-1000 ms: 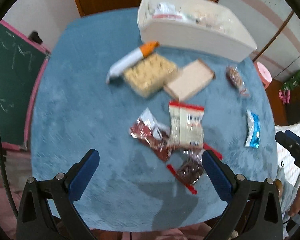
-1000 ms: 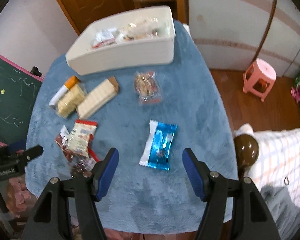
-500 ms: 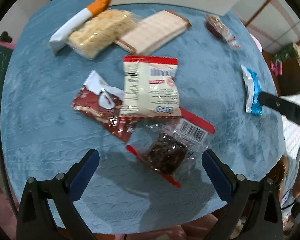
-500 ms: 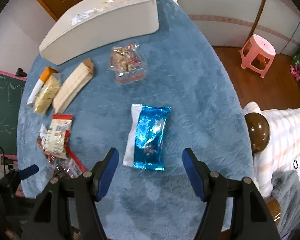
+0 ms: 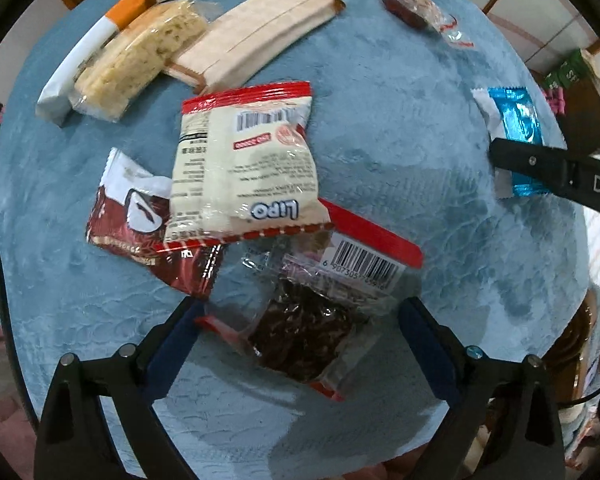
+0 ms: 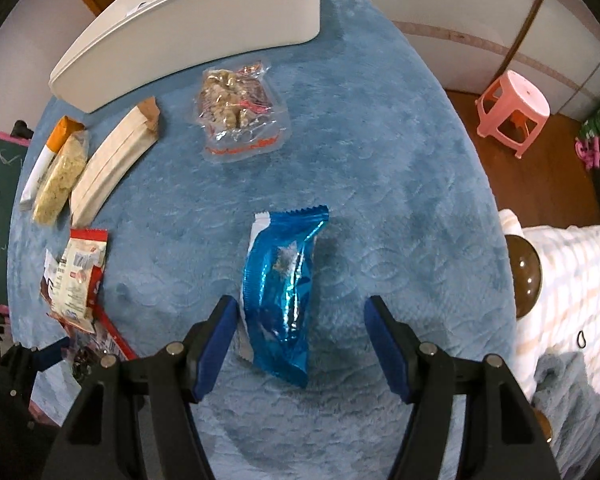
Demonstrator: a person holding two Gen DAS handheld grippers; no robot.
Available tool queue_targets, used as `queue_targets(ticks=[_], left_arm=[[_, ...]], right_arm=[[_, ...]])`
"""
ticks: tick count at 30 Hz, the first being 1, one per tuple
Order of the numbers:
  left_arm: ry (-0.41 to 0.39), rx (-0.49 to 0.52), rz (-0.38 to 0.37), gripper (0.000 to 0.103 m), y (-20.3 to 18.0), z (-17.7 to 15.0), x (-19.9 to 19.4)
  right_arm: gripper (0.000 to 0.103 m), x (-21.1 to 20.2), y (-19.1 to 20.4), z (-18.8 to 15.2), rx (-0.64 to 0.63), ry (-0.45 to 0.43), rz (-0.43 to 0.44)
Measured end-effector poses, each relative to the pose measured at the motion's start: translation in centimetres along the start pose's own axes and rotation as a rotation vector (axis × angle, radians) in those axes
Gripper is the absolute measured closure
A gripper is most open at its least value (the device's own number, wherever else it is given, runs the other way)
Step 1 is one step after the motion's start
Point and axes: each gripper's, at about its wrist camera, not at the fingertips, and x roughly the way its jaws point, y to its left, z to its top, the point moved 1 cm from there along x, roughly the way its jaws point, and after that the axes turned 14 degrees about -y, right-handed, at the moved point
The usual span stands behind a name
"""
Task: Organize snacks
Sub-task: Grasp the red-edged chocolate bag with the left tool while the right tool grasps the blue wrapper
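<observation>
- As both grippers point down over a table draped in a blue cloth (image 6: 400, 152), the left gripper (image 5: 300, 344) straddles a clear packet holding a dark brown cake (image 5: 300, 340); its jaws are closing from a wide spread, the pads not yet pressing on the wrapper.
- A cream packet with red edges (image 5: 248, 168) lies partly over a dark red wrapper (image 5: 140, 232) and over the top of the clear packet, forming a small heap in front of the left gripper.
- The right gripper (image 6: 300, 344) is set around the near end of a shiny blue packet (image 6: 284, 292); its jaws are closing, the left pad just beside the wrapper and the right pad apart from it.
- At the table's far edge stands a white bin (image 6: 188, 36).
- Just before it lie a white-and-orange stick packet (image 5: 96, 48), a pale crumbly bar in clear wrap (image 5: 140, 60), a tan wafer pack (image 5: 256, 32) and a clear bag of nut clusters (image 6: 236, 112).
- A pink stool (image 6: 514, 108) stands on the wooden floor beyond the table.
</observation>
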Motion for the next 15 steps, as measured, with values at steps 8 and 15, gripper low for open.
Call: queue_targets(ticks=[8,15], left_arm=[[-0.026,0.057,0.013,0.028,-2.4,-0.3,-0.9],[-0.059,0.112,0.01,0.057,-5.1,-1.5,-3.3]], right_arm=[[0.074,-0.8,0.2,-0.5,-0.037,-0.023,0.015],[0.077,-1.6,0.2,-1.3,-0.047,-0.022,0.039]])
